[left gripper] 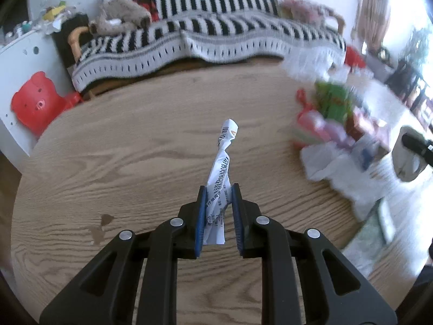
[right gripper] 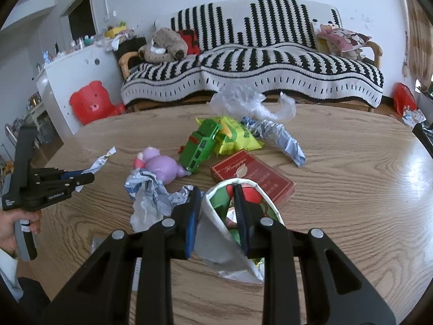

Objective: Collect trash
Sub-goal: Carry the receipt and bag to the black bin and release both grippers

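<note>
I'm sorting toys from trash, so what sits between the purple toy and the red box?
Right wrist view: the green toy truck lies between the purple toy and the red box.

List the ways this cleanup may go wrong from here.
1. The twisted paper is pinched only near one end in the left tool; it may slip free.
2. The right tool holds the bag by its rim, so the mouth may sag shut.
3. The green toy truck lies among wrappers and may get binned.

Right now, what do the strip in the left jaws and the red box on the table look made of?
Strip: thin printed paper, matte, twisted and creased, holding sharp folds.
Red box: likely glossy card, flat faces, crisp edges, gold lettering; possibly film-wrapped, can't confirm.
</note>
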A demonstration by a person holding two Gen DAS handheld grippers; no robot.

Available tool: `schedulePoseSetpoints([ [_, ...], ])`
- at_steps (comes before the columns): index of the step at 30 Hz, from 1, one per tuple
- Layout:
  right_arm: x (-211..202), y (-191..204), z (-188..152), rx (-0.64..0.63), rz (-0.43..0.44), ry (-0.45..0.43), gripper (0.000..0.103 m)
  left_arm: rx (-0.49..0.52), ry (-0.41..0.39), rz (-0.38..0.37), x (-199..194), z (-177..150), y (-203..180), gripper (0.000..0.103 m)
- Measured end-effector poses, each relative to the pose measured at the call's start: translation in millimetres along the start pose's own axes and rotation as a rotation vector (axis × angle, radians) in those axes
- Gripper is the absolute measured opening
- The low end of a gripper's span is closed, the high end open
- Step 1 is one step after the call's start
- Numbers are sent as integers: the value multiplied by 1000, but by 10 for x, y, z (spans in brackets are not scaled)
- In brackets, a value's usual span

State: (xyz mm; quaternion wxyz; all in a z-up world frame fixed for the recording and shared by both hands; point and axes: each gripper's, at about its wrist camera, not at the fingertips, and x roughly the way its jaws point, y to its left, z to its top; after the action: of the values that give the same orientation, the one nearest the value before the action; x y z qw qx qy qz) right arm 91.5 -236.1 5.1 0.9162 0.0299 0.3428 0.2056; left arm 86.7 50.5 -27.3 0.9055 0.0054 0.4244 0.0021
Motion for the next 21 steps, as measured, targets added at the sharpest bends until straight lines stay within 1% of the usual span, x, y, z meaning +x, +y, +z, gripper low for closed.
schedulePoseSetpoints([
  [2,-150,-77,18,37,1,-33,26,-47,-50,-45,-227,-12,-82,18],
  [5,-494,-226,-21,75,2,-78,26,-35,-106,-100,-587,-61,-396,18],
  [7,-818,-366,-76,73,-26,-105,26,-9,-130,-159,-828,-112,-675,18],
  [8,-982,-444,-108,76,-41,-119,26,26,-137,-200,-967,-145,-902,18],
  [10,-1410,-661,-215,97,-74,-151,26,97,-138,-247,-1150,-197,-1294,18],
  [12,-1836,-871,-375,117,-110,-166,26,196,-130,-307,-1333,-302,-1813,18],
  [13,-1989,-938,-444,122,-129,-169,26,259,-119,-359,-1433,-392,-2154,18],
  [14,-2180,-1028,-552,133,-155,-172,26,295,-109,-395,-1484,-457,-2358,18],
  [16,-2474,-1192,-767,164,-193,-174,26,370,-76,-472,-1583,-628,-2815,18],
  [17,-2597,-1270,-884,184,-209,-174,26,422,-48,-513,-1623,-762,-3114,18],
  [18,-2746,-1374,-1056,217,-226,-172,26,451,-31,-531,-1640,-843,-3266,18],
  [19,-2821,-1432,-1191,241,-231,-167,26,498,-1,-552,-1635,-981,-3500,18],
  [21,-2894,-1570,-1539,299,-230,-127,26,543,53,-570,-1559,-1184,-3744,18],
])
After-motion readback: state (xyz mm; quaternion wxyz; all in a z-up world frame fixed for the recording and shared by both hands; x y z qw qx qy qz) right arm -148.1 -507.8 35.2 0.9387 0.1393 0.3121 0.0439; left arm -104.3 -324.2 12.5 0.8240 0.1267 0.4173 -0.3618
